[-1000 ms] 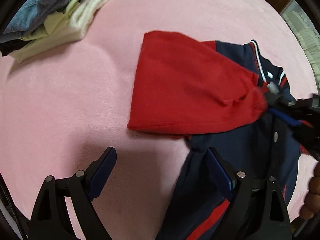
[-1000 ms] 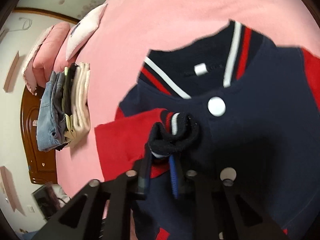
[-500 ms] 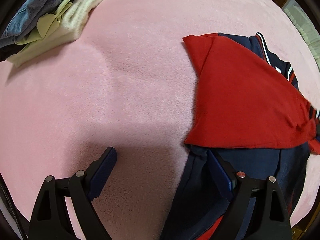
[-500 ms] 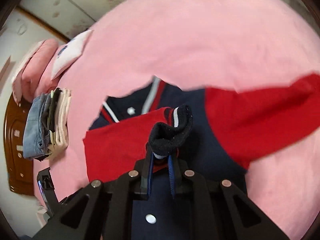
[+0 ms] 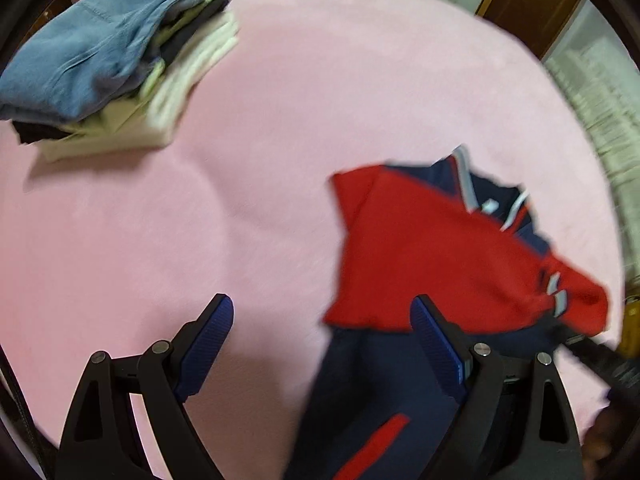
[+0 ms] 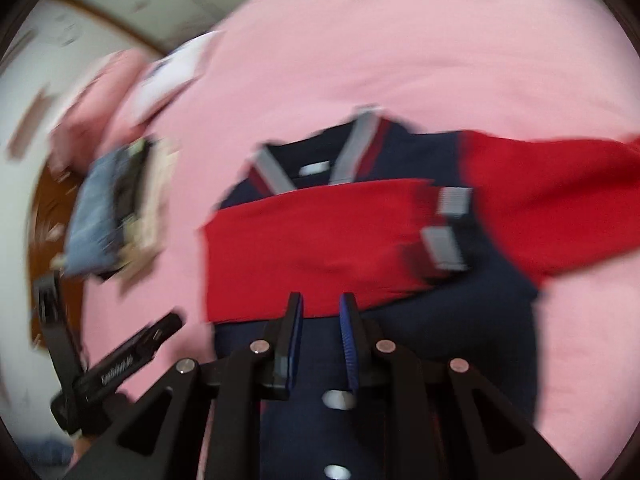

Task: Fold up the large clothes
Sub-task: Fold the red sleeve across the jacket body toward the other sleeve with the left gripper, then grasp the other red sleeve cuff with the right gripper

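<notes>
Pink bedding (image 5: 280, 128) carries the navy-and-red jacket (image 6: 420, 320), its red sleeve (image 6: 312, 240) now laid across the chest. The right gripper (image 6: 320, 320), which pinched the cuff (image 6: 444, 232) half a second ago, has let go, its jaws slightly parted and empty. The left gripper (image 5: 320, 344) stays wide open, empty, beside the jacket. Folded clothes (image 5: 112, 64) lie well apart.

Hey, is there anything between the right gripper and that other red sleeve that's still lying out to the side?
Nothing visible blocks it. The right gripper hangs open and empty above the jacket, with the folded sleeve just ahead. The unfolded sleeve lies flat on the pink bedspread, uncovered. The frame is blurred.
</notes>
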